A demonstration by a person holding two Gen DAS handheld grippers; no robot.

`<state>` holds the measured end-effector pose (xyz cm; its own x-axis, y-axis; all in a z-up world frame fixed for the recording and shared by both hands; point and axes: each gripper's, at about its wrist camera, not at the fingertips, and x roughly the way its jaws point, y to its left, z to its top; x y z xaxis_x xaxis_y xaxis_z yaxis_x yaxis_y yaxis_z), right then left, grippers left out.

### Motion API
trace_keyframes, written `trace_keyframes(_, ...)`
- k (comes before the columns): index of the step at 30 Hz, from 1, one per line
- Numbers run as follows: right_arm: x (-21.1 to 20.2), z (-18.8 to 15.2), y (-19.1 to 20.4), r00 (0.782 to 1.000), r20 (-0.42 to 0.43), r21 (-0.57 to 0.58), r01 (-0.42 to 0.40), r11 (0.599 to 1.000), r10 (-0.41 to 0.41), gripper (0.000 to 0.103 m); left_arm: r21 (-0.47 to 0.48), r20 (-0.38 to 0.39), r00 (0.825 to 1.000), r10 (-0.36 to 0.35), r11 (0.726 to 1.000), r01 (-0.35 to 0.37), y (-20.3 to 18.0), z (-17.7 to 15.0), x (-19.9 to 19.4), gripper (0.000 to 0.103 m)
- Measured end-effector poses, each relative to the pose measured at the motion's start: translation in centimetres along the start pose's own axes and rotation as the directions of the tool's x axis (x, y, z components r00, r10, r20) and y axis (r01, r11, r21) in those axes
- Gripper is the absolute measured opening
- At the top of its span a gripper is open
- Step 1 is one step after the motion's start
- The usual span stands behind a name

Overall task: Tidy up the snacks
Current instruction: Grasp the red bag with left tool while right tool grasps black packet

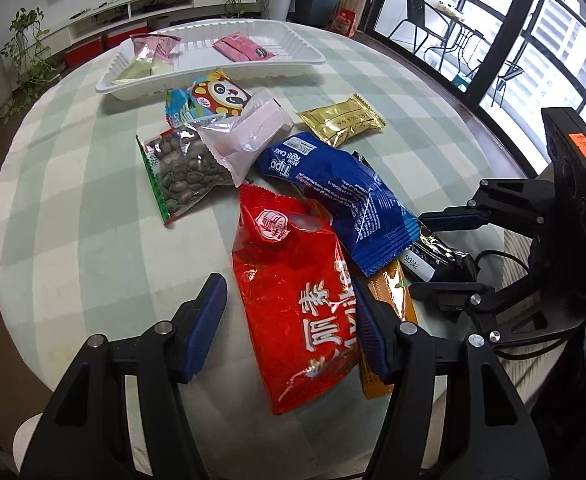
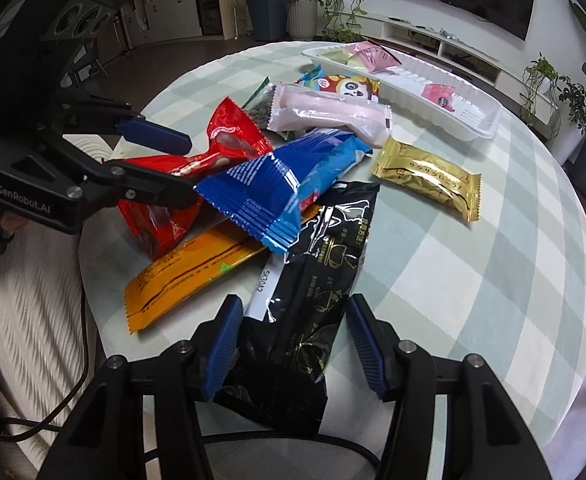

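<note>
- My left tool (image 1: 289, 328) hangs spread wide over the red bag (image 1: 293, 292), one finger on each side of the bag's near end, gripping nothing.
- My right tool (image 2: 293, 344) is likewise released, its fingers straddling the black pack (image 2: 313, 292) without pinching it.
- Snacks lie heaped mid-desk (image 1: 73, 200): a blue pack (image 1: 345, 196) rests across the red bag and an orange bar (image 2: 189, 276); a nut bag (image 1: 185, 172) sits at 10 o'clock of the red bag, partly under a pink pack (image 1: 245, 136).
- A gold pack (image 1: 343, 124) lies apart at 1 o'clock.
- The white tray (image 1: 213, 80), at 12 o'clock on the far side, holds a few small packets; a panda pack (image 1: 217, 94) lies just before it.
</note>
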<state>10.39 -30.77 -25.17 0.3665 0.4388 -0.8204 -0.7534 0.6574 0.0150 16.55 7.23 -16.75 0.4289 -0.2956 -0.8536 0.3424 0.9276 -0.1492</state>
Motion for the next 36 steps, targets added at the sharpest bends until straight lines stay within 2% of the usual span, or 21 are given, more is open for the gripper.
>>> trace_keyframes(4, 0.0, 0.0, -0.1, 1.000, 0.009, -0.004, 0.000, 1.000, 0.000, 0.056, 0.002, -0.029, 1.000, 0.008, 1.000, -0.008, 0.0, 0.0, 1.6, 0.060)
trace_keyframes(7, 0.0, 0.0, -0.1, 1.000, 0.021, -0.004, -0.001, 1.000, 0.001, 0.054, -0.001, 0.019, 1.000, -0.001, 1.000, 0.001, 0.3, 0.1, 1.7, 0.059)
trace_keyframes(9, 0.0, 0.0, -0.3, 1.000, 0.031, 0.004, -0.005, 1.000, 0.005, 0.053, -0.027, 0.037, 0.999, -0.020, 0.999, 0.021, 0.8, 0.2, 1.6, 0.056)
trace_keyframes(12, -0.1, -0.1, -0.6, 0.999, 0.040, 0.017, -0.015, 1.000, 0.014, 0.051, -0.067, 0.055, 0.998, -0.040, 0.997, 0.043, 1.7, 0.2, 1.5, 0.046)
trace_keyframes(14, -0.2, -0.2, -1.1, 0.998, 0.047, 0.043, -0.039, 0.998, 0.037, 0.049, -0.087, 0.062, 0.997, -0.051, 0.995, 0.057, 2.2, 0.1, 1.3, 0.038)
trace_keyframes(21, -0.6, -0.6, -3.7, 0.983, 0.088, 0.206, -0.179, 0.962, 0.164, 0.046, -0.149, 0.083, 0.993, -0.084, 0.984, 0.096, 3.2, -0.3, 1.0, 0.036)
trace_keyframes(24, -0.6, -1.0, -5.1, 0.968, 0.108, 0.281, -0.247, 0.927, 0.225, 0.046, -0.173, 0.089, 0.990, -0.107, 0.977, 0.122, 3.6, -0.6, 0.8, 0.036)
trace_keyframes(27, -0.7, -1.7, -6.6, 0.945, 0.140, 0.358, -0.326, 0.875, 0.295, 0.046, -0.197, 0.098, 0.987, -0.124, 0.970, 0.142, 4.0, -0.9, 0.6, 0.036)
trace_keyframes(30, -0.7, -2.5, -7.8, 0.917, 0.179, 0.429, -0.398, 0.811, 0.355, 0.045, -0.225, 0.113, 0.983, -0.141, 0.961, 0.164, 4.5, -1.2, 0.0, 0.036)
trace_keyframes(36, -0.4, -4.2, -10.0, 0.851, 0.277, 0.542, -0.522, 0.659, 0.446, 0.043, -0.263, 0.141, 0.974, -0.177, 0.942, 0.210, 5.0, -1.4, -0.9, 0.036)
